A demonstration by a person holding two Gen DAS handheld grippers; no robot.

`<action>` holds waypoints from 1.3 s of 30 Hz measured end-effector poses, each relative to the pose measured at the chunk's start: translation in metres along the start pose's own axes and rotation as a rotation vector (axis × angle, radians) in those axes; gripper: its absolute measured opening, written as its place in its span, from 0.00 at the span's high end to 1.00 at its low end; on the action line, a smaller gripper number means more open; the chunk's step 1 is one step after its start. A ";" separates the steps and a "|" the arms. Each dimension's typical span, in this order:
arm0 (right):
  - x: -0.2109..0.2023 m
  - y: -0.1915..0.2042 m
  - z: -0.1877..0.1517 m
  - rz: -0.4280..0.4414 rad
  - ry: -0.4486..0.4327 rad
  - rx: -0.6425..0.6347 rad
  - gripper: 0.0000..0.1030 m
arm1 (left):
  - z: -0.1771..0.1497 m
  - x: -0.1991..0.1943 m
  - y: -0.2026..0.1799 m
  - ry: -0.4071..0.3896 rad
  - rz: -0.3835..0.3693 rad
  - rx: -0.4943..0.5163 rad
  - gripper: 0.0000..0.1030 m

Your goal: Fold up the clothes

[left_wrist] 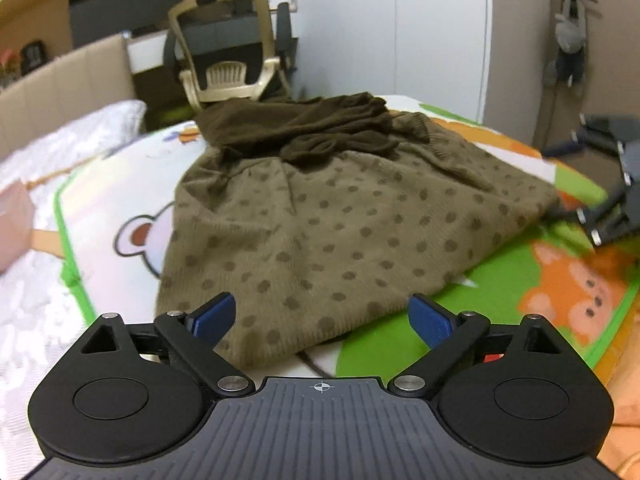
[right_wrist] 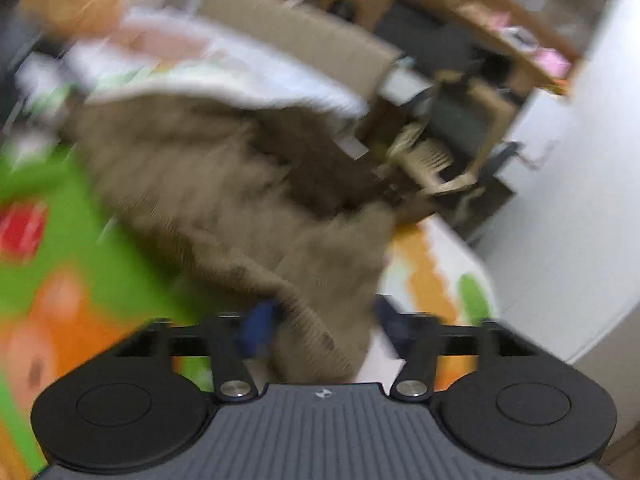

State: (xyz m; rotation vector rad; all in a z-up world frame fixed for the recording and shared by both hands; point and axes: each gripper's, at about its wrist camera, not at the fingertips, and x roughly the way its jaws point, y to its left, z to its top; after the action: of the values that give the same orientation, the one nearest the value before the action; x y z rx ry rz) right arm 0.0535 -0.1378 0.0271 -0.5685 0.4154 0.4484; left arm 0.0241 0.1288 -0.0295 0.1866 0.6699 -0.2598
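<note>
An olive-brown dotted knit garment point(left_wrist: 320, 224) lies on a cartoon play mat point(left_wrist: 400, 340), with a darker brown piece point(left_wrist: 296, 128) bunched at its far end. My left gripper point(left_wrist: 322, 316) is open, its blue fingers point(left_wrist: 214, 316) just above the garment's near hem, touching nothing. My right gripper shows at the right edge of the left wrist view point(left_wrist: 560, 210), at the garment's right corner. In the blurred right wrist view the right gripper point(right_wrist: 320, 332) has the garment's ribbed edge point(right_wrist: 316, 336) between its fingers; how tightly they close is unclear.
A beige office chair point(left_wrist: 228, 48) stands beyond the mat. A white quilted pillow point(left_wrist: 60, 148) and a cardboard panel point(left_wrist: 68, 80) lie at left. A white wardrobe point(left_wrist: 392, 28) is behind. An orange blanket point(left_wrist: 624, 400) borders the mat at right.
</note>
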 end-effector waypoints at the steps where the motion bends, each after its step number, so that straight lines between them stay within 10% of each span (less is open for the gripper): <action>1: -0.003 -0.008 0.006 -0.008 -0.031 0.041 0.67 | -0.001 0.000 0.000 0.003 0.018 0.005 0.06; 8: -0.010 -0.019 0.013 -0.008 -0.066 0.082 0.66 | -0.005 0.017 0.020 0.052 0.128 -0.002 0.06; 13: -0.018 0.005 -0.013 0.140 0.001 -0.001 0.37 | -0.003 0.022 0.034 0.050 0.205 -0.029 0.04; 18: -0.012 0.037 -0.025 0.241 0.048 -0.058 0.36 | 0.001 0.016 0.038 0.027 0.203 -0.063 0.05; 19: -0.008 0.041 -0.023 0.243 0.039 -0.053 0.38 | 0.002 0.014 0.034 0.016 0.190 -0.058 0.05; 22: 0.002 0.040 -0.012 0.254 0.026 -0.013 0.88 | 0.004 0.001 0.019 -0.019 0.103 -0.017 0.05; 33: -0.075 -0.017 0.024 0.233 -0.200 0.153 0.92 | 0.002 -0.002 -0.030 -0.025 -0.041 0.151 0.05; 39: -0.062 -0.009 -0.003 0.158 -0.058 0.063 0.57 | -0.004 0.013 -0.034 0.007 -0.028 0.201 0.05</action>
State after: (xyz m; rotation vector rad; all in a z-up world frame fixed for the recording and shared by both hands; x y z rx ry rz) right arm 0.0067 -0.1641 0.0587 -0.4628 0.4193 0.5996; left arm 0.0215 0.0952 -0.0436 0.3708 0.6533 -0.3534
